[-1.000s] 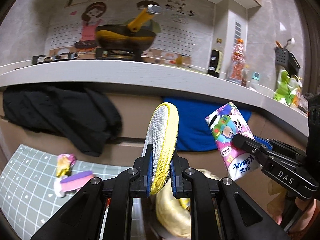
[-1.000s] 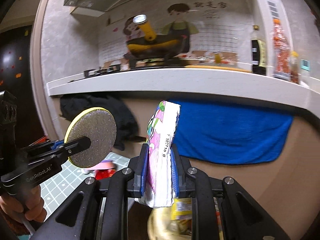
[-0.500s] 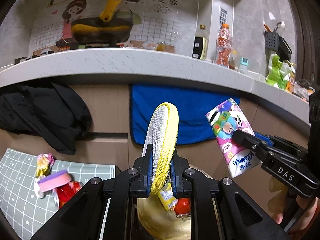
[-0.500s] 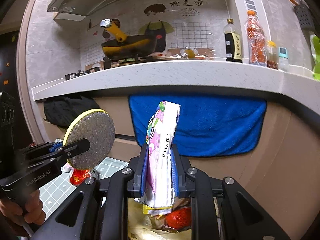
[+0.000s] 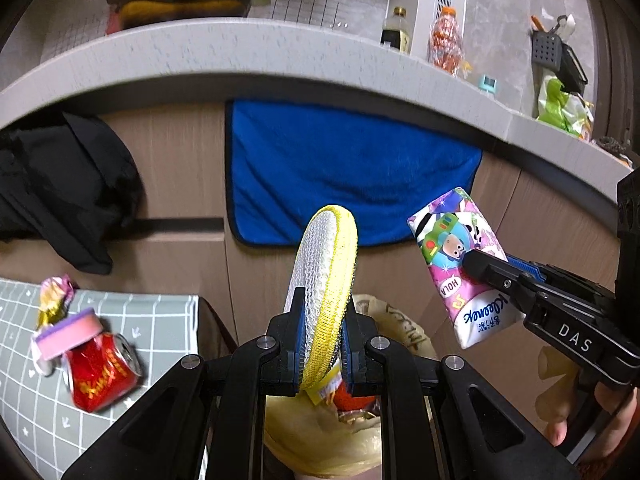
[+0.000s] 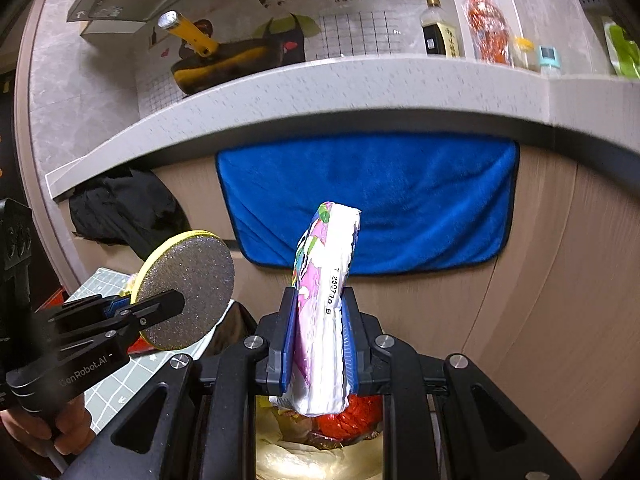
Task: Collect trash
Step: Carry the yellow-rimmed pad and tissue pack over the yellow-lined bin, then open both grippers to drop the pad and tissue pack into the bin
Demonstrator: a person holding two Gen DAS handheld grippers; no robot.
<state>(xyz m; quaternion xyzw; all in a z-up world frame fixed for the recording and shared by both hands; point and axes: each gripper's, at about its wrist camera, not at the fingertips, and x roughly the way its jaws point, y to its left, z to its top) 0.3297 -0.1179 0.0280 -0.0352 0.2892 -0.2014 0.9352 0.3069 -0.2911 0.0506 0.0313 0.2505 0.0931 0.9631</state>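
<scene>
Left wrist view: you're clamping the round scrubber [image 5: 326,280] in the left gripper [image 5: 323,344] and the tissue pack [image 5: 460,276] in the right gripper [image 5: 480,266], both above the trash bag [image 5: 320,436], while a red can [image 5: 100,372] is waiting left of it

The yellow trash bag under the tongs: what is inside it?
Inside the yellow trash bag lie red crumpled packaging and a small yellow wrapper. The tongs and their held items cover the rest.

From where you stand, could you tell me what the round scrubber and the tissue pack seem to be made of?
Round scrubber: apparently a yellow foam core, white mesh on one face, gritty grey abrasive on the other.
Tissue pack: glossy printed plastic film, probably over soft paper tissues; it dents where the pads pinch it.
</scene>
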